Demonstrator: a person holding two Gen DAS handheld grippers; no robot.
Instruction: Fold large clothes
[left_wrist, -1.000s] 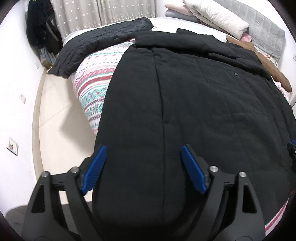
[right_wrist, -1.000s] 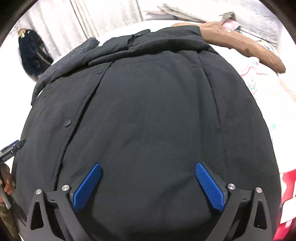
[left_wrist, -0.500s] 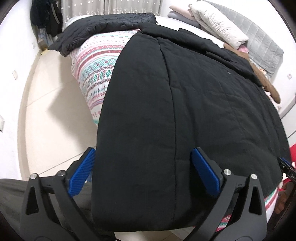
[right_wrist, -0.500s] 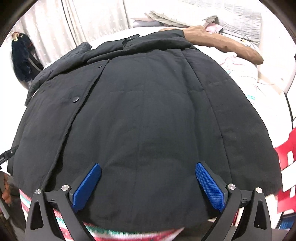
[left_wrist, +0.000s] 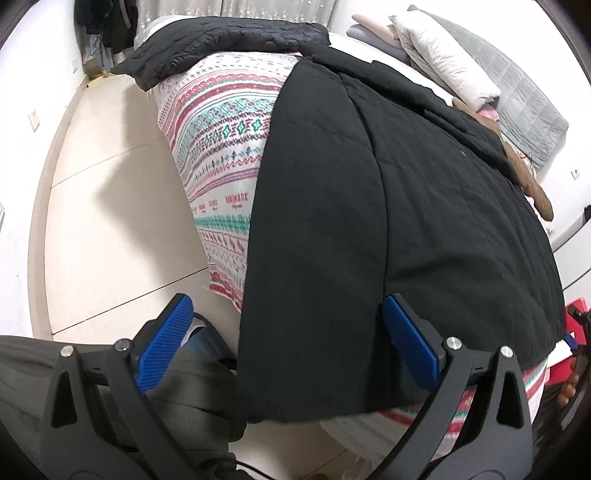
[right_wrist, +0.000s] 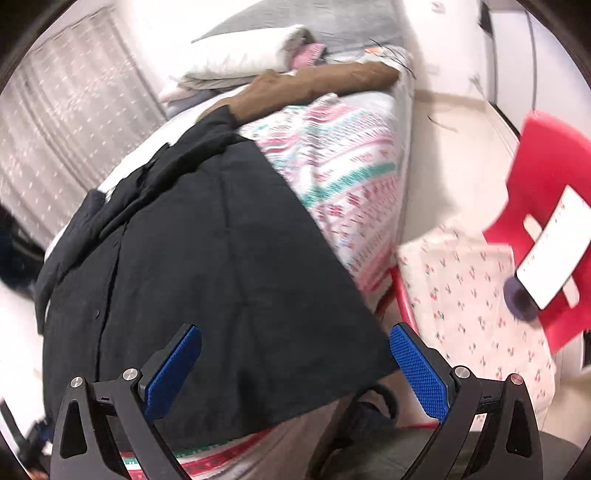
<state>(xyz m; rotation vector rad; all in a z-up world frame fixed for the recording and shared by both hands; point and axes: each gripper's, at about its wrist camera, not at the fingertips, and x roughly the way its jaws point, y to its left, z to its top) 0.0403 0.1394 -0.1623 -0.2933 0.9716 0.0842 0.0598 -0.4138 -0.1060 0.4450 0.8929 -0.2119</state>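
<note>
A large black padded coat (left_wrist: 388, 221) lies spread flat on a bed with a patterned cover (left_wrist: 225, 147); its hem hangs over the near edge of the bed. It also shows in the right wrist view (right_wrist: 207, 266). My left gripper (left_wrist: 288, 347) is open and empty, above the coat's near left hem corner. My right gripper (right_wrist: 295, 369) is open and empty, above the coat's near right hem corner. Neither gripper touches the cloth.
A second black quilted garment (left_wrist: 221, 44) lies at the far left of the bed. A brown garment (right_wrist: 314, 85) and pillows (left_wrist: 443, 55) lie at the head. A red plastic chair (right_wrist: 546, 206) with floral cloth (right_wrist: 469, 288) and a phone (right_wrist: 557, 251) stands right of the bed.
Both grippers have drawn back from over the coat toward the near bed edge, left one swinging left, right one swinging right. Both stayed open and empty.
</note>
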